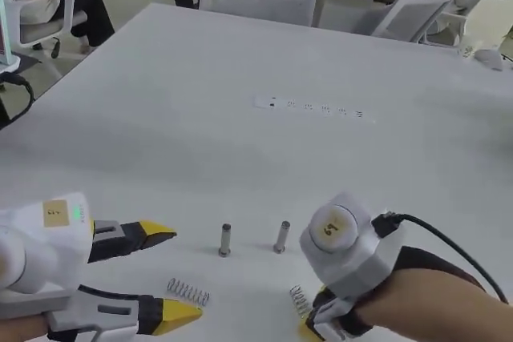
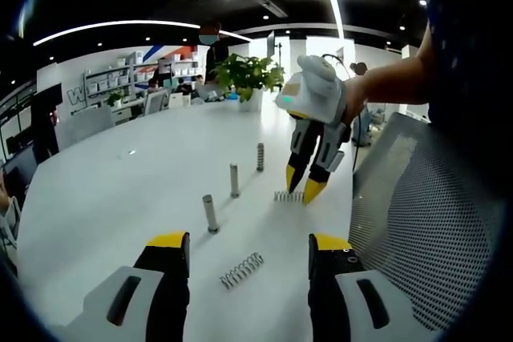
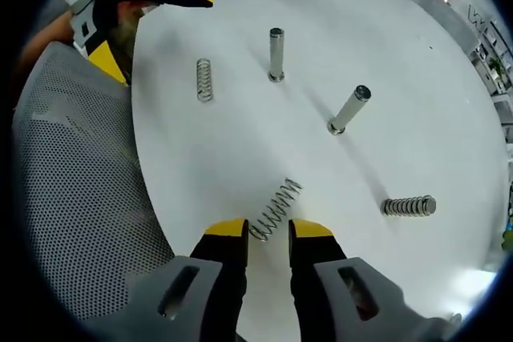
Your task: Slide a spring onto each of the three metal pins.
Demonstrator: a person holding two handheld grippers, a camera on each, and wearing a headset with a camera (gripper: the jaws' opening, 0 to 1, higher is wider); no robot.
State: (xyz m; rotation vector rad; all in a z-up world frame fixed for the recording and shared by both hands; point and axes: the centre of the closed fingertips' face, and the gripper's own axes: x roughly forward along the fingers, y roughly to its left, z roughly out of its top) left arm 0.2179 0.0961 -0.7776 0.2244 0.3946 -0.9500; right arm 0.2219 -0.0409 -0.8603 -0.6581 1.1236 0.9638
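Springs number three on the white table (image 1: 240,62). In the left gripper view, a fitted spring (image 2: 260,159) is coiled around the far pin (image 2: 260,147), the last of three upright metal pins standing in a row. The near pin (image 2: 210,214) and the middle pin (image 2: 234,180) are bare, and in the head view they stand side by side, a little apart, between the two grippers. One loose spring (image 1: 187,291) lies flat on the table in front of the left gripper (image 1: 170,273). That gripper's yellow-tipped jaws are spread wide, with the spring ahead of the gap between them and touching neither tip. A second loose spring (image 3: 275,208) lies flat in front of the right gripper (image 3: 268,230), which points down at the table from above. Its jaws are drawn to a narrow gap, and the near end of this spring lies in that gap. Bare table shows on either side of the coil, so the tips do not appear to pinch it. Both loose springs rest on the person's side of the pin row, clear of the pins. A grey mesh chair back (image 2: 417,214) fills the side of the left gripper view. A white power strip (image 1: 314,107) is set into the table farther away, near its middle.
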